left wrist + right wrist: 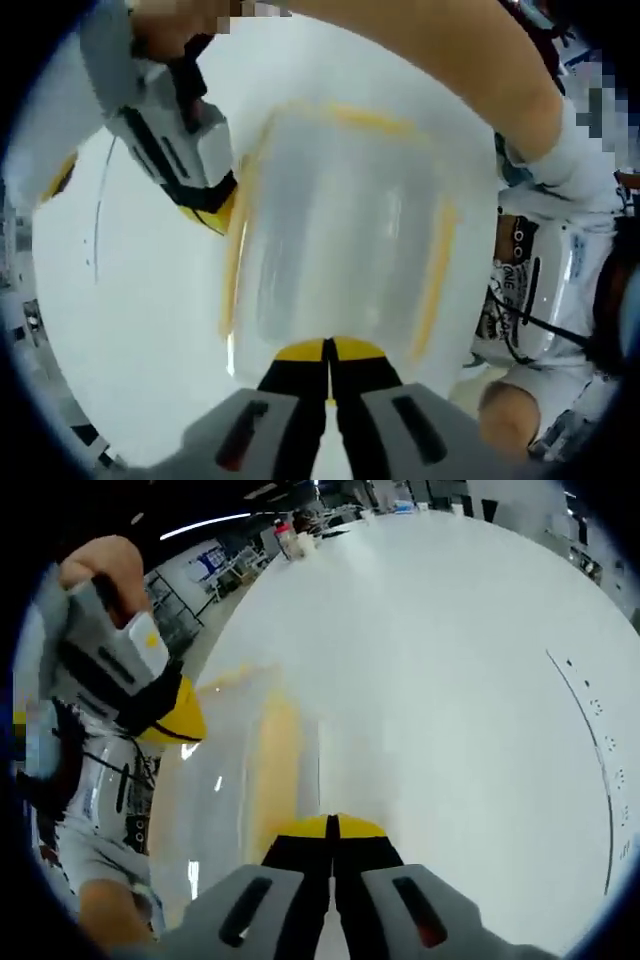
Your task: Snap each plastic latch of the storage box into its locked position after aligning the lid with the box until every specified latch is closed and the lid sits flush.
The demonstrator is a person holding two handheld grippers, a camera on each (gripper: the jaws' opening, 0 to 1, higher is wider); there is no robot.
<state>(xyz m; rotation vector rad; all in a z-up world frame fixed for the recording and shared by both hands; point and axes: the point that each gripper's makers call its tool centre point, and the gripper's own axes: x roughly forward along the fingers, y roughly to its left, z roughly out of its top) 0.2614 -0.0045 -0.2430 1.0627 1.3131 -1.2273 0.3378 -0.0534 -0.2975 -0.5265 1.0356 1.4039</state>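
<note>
The storage box (pixel 340 230) is translucent white with a yellow seal line around its lid. It lies on the white table just ahead of my left gripper (pixel 328 352), whose yellow-tipped jaws are shut and sit at the box's near edge. My right gripper (pixel 212 205) comes in from the upper left, its yellow tips against the opposite side of the box. In the right gripper view, the right gripper (pixel 331 830) is shut over the lid's edge (pixel 265 770), and the left gripper (pixel 172 720) shows across the box. The latches are too blurred to make out.
The white table (pixel 450 660) spreads wide beyond the box, with a thin black curved line (pixel 600 770) marked on it. Small items (pixel 290 540) stand at its far end. A person's arm (pixel 420 60) crosses above the box, and a printed shirt (pixel 530 290) is close by.
</note>
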